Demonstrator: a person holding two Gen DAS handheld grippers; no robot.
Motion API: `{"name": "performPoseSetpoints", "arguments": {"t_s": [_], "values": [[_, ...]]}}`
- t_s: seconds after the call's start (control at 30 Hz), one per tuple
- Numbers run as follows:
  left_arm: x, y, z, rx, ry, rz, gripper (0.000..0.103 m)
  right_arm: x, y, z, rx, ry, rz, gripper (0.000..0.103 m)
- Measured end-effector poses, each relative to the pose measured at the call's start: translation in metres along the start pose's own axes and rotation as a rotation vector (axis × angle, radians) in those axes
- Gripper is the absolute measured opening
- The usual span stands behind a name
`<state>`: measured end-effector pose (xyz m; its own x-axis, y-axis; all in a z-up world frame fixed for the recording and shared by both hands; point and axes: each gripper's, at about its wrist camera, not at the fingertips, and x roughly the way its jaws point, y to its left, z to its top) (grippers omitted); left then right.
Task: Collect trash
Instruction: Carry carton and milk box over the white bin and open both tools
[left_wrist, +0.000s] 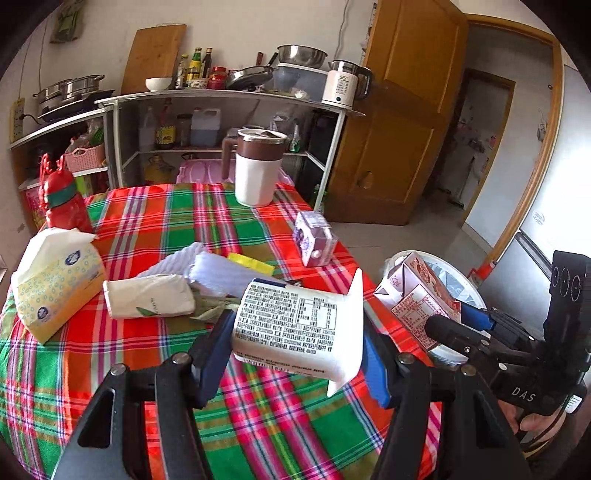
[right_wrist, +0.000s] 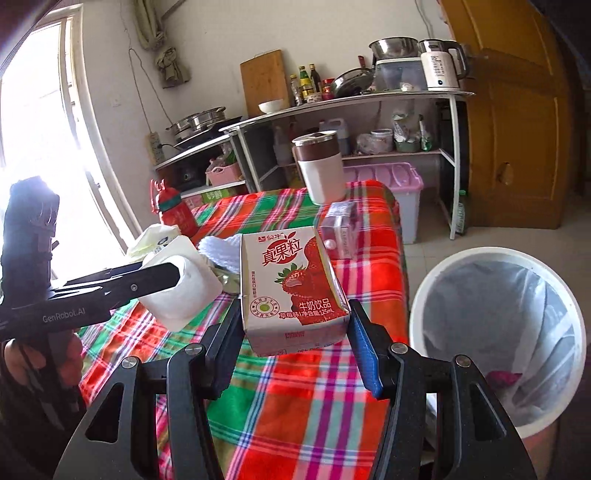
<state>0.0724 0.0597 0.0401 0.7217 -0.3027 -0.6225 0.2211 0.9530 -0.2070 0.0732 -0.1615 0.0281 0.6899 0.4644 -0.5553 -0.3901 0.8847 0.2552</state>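
Small kitchen, table under a red-green plaid cloth (left_wrist: 155, 221), metal shelf unit (left_wrist: 229, 99) with pots and bottles behind. Left gripper (left_wrist: 297, 339) clamped part-open on a white printed pouch (left_wrist: 295, 332), held clear above the cloth, pads pressing both its sides. Right gripper (right_wrist: 293, 325) likewise pinched on a strawberry milk carton (right_wrist: 291, 284), upright between its jaws, off the table. White lined trash bin (right_wrist: 498, 317) sits on the floor just right of the right jaws, something pink inside. Ahead of the left jaws on the cloth: a tissue pack (left_wrist: 147, 301), white towel (left_wrist: 207, 266), yellow wrapper (left_wrist: 251, 263), purple carton (left_wrist: 314, 240). Far ahead, brown-white mug (left_wrist: 256, 166); left of it, a red bottle (left_wrist: 64, 199) and tissue bag (left_wrist: 55, 284).
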Motion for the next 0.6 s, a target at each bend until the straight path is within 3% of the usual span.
{"name": "performPoseSetpoints", "arguments": {"t_s": [0.6], "values": [[0.074,-0.123,0.017,0.134,0.089,-0.191,0.063,-0.043,-0.104,-0.010,0.151,-0.012,-0.211,0.055]]}}
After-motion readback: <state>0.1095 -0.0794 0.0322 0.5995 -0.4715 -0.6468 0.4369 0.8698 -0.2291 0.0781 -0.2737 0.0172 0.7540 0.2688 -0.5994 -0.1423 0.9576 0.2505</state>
